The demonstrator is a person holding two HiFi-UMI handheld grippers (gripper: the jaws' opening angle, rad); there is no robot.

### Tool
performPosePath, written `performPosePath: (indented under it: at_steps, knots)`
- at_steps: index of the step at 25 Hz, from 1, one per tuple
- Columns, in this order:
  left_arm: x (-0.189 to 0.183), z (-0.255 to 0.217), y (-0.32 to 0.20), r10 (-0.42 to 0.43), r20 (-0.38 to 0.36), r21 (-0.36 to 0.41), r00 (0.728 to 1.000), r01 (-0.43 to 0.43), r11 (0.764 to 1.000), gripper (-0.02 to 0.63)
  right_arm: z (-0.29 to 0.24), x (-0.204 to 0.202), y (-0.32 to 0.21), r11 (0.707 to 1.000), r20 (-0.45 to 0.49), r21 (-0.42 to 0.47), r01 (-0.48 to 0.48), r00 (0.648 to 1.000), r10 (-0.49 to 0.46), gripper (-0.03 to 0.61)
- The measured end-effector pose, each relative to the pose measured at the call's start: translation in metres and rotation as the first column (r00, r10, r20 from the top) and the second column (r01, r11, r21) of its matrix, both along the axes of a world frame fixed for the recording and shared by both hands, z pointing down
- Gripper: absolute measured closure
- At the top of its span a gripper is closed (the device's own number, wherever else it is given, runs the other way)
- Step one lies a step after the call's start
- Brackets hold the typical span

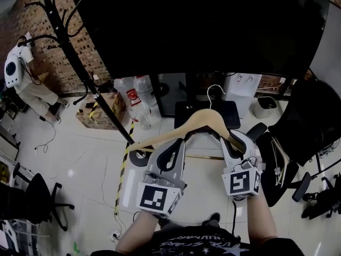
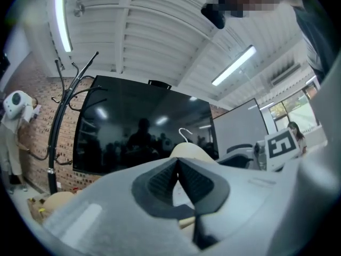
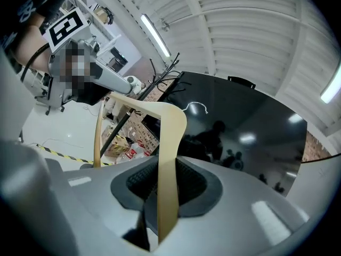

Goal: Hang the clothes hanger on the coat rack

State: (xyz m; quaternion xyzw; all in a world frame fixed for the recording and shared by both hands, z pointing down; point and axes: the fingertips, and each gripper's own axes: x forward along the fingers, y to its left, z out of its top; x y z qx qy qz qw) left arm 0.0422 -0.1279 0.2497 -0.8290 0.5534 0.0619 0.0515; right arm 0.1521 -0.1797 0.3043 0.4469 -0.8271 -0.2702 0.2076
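Note:
A wooden clothes hanger point(image 1: 205, 119) with a white metal hook is held level in front of me by both grippers. My left gripper point(image 1: 173, 145) is shut on its left arm; in the left gripper view point(image 2: 178, 180) the pads meet, with the hanger's wood point(image 2: 189, 151) just beyond them. My right gripper point(image 1: 234, 140) is shut on the right arm, and the hanger point(image 3: 170, 143) runs up between that gripper's point(image 3: 166, 191) pads. The black coat rack point(image 1: 80, 63) stands to the left, its base point(image 1: 141, 157) close to the left gripper. It also shows as the coat rack point(image 2: 56, 132) and as the pole point(image 3: 117, 128).
A large black screen point(image 1: 202, 25) on a stand fills the space ahead. A cardboard box point(image 1: 101, 111) and plastic bottles point(image 1: 139, 103) sit by the rack's foot. A black office chair point(image 1: 303, 127) and a white bin point(image 1: 265, 106) are at the right. Yellow-black tape point(image 1: 125, 169) crosses the floor.

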Motion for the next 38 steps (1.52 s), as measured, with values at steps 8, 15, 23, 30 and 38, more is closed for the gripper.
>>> performPosePath:
  at_steps: [8,15,23,30,38]
  knots:
    - [-0.097,0.000,0.011,-0.032,-0.015,0.030,0.999,0.032,0.999,0.609,-0.005,-0.094,0.009,0.999,-0.017,0.030,0.024,1.000,-0.023,0.483]
    - [-0.163,-0.002,0.021,-0.051,-0.024,0.055,0.998,0.052,0.997,0.609,-0.007,-0.162,0.021,0.998,-0.030,0.051,0.040,0.999,-0.039,0.483]
    - [-0.223,0.003,0.032,-0.073,-0.022,0.051,0.997,0.074,0.996,0.609,-0.010,-0.216,0.030,0.998,-0.032,0.044,0.055,0.998,-0.053,0.483]
    - [-0.248,-0.003,0.025,-0.124,-0.032,0.062,0.992,0.125,0.990,0.609,-0.011,-0.244,0.020,0.994,-0.051,0.062,0.091,0.995,-0.088,0.483]
    - [-0.274,-0.020,0.001,-0.204,-0.012,0.075,0.979,0.204,0.976,0.609,-0.020,-0.283,-0.009,0.977,-0.019,0.088,0.194,0.981,-0.193,0.483]
